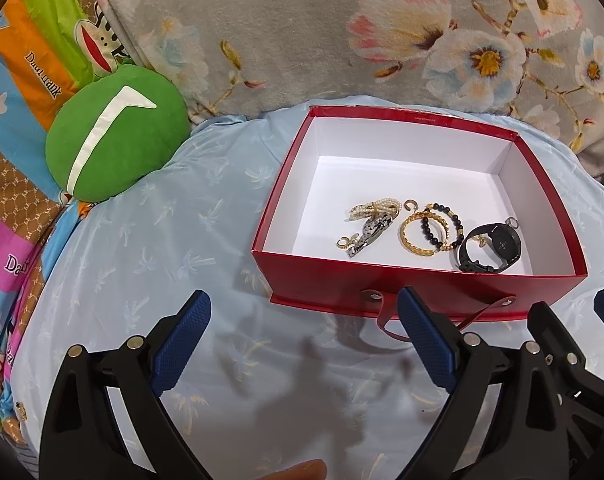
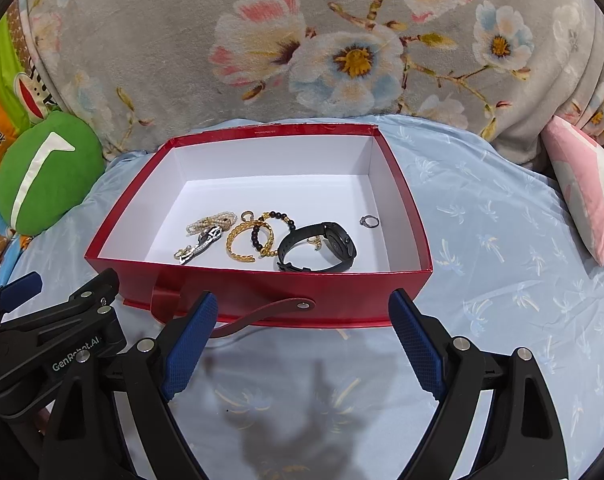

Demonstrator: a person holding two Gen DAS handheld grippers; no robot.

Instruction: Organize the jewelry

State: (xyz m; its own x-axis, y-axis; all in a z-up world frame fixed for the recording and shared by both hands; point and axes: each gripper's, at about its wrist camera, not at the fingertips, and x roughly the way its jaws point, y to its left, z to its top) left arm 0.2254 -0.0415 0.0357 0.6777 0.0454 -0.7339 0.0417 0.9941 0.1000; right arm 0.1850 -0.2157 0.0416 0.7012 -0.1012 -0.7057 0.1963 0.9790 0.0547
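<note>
- Bedding scene: pale blue palm-print sheet [image 2: 502, 280] over a cushion, grey floral plush blanket [image 2: 261, 40] behind.
- Open red cardboard box with white lining [image 2: 257, 292] sits on the sheet; all jewelry visible lies on its floor, toward the near wall.
- Contents, left to right: pearl strand tangled with a silver link bracelet [image 2: 205, 232], twisted gold bangle [image 2: 245, 240], black-and-gold bead bracelet [image 2: 273, 232], black round-faced wristwatch [image 2: 322, 248], small silver ring [image 2: 369, 221] apart near the right wall.
- Judgement: nothing loose seen on the sheet; gathering looks done, sorting inside the box or finishing remains. Next move would call for reaching over the near wall.
- Left gripper [image 1: 304, 344]: jaws spread wide, empty, over the sheet short of the box.
- Right gripper [image 2: 302, 340]: jaws spread wide, empty, just before the box's strap handle [image 2: 261, 314].
- Green round plush cushion [image 1: 113, 140] far left.
</note>
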